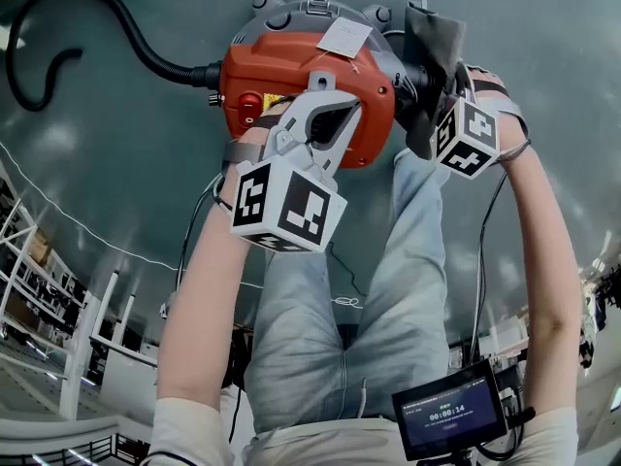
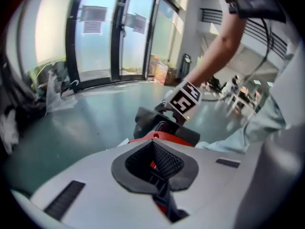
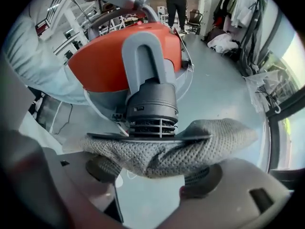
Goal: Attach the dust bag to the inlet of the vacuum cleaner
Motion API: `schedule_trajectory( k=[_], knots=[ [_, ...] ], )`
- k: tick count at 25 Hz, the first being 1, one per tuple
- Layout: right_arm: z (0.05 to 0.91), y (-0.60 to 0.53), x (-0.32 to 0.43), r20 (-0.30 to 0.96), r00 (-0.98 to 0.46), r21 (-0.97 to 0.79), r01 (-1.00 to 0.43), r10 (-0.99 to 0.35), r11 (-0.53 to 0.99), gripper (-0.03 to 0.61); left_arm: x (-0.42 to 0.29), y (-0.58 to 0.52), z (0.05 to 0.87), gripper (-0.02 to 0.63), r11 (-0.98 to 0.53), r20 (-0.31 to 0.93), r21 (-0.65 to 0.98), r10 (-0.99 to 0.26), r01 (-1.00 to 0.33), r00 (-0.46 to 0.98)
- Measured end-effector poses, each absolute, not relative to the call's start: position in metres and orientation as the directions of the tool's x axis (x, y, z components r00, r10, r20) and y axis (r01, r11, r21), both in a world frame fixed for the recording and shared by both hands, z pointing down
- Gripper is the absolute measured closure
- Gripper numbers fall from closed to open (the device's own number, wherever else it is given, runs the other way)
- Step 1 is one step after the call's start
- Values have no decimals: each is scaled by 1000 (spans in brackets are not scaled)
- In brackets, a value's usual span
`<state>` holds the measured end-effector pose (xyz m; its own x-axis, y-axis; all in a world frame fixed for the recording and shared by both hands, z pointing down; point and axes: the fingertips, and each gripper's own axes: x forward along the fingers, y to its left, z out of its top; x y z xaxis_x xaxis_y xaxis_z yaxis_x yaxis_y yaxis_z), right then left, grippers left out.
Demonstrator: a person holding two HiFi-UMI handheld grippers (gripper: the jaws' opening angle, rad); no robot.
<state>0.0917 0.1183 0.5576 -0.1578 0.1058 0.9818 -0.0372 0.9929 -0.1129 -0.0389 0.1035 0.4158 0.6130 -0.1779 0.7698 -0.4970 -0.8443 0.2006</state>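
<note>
While the vacuum cleaner (image 1: 281, 71) lies on the green floor (image 1: 126, 153), its long axis runs across the head view. Its black hose (image 1: 107, 17) leaves the left end and the dark round inlet (image 3: 151, 111) faces right. The grey mesh dust bag (image 3: 167, 151) sits at that right end, with its flat collar laid against the inlet's ribbed mouth. Its fabric sags limp below the collar, and nothing shows what it holds.

The right tongs (image 3: 152, 175) stand wide apart with the bag's fabric between them. It drapes over the pads (image 3: 100, 168) and is not squeezed. The right forearm reaches forward beside the person's legs, and that tool points steeply down at the inlet.

The left tongs (image 1: 320, 85) rest on top of the red housing near the grey handle (image 3: 143, 56), tips drawn together, with a sliver of red between the pads. Whether they pinch any part of the housing cannot be told. The left forearm stretches forward with the tool tilted down.
</note>
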Motion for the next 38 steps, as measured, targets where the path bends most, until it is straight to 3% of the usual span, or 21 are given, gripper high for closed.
schedule_trajectory(
  k=[5,10,14,19,24,28,33,38],
  knots=[
    [553,106,99,973,-210,-108,-41,97,993,212,-39,73,427,607,-617,766,413,-163,-670,622],
    [565,106,102,995,-79,-53,39,56,998,213,-38,70,431,609,-619,815,307,-221,-722,536],
    [567,109,99,983,-85,-165,-15,163,986,234,-38,70,434,608,-607,842,244,-254,-756,476],
    [556,110,85,999,20,45,89,-47,995,261,-53,80,425,607,-614,843,236,-257,-753,473],
    [554,122,74,998,-11,-62,16,62,998,261,-60,86,421,607,-605,837,258,-250,-753,488],
    [539,119,71,1000,-22,18,-114,-21,993,262,-57,83,418,607,-624,829,272,-235,-733,507],
    [545,117,82,1000,25,5,-103,-2,995,262,-46,78,419,607,-643,822,300,-201,-705,532],
    [551,107,87,994,73,87,-135,-77,987,270,-38,68,419,607,-673,825,281,-195,-684,531]
  ],
)
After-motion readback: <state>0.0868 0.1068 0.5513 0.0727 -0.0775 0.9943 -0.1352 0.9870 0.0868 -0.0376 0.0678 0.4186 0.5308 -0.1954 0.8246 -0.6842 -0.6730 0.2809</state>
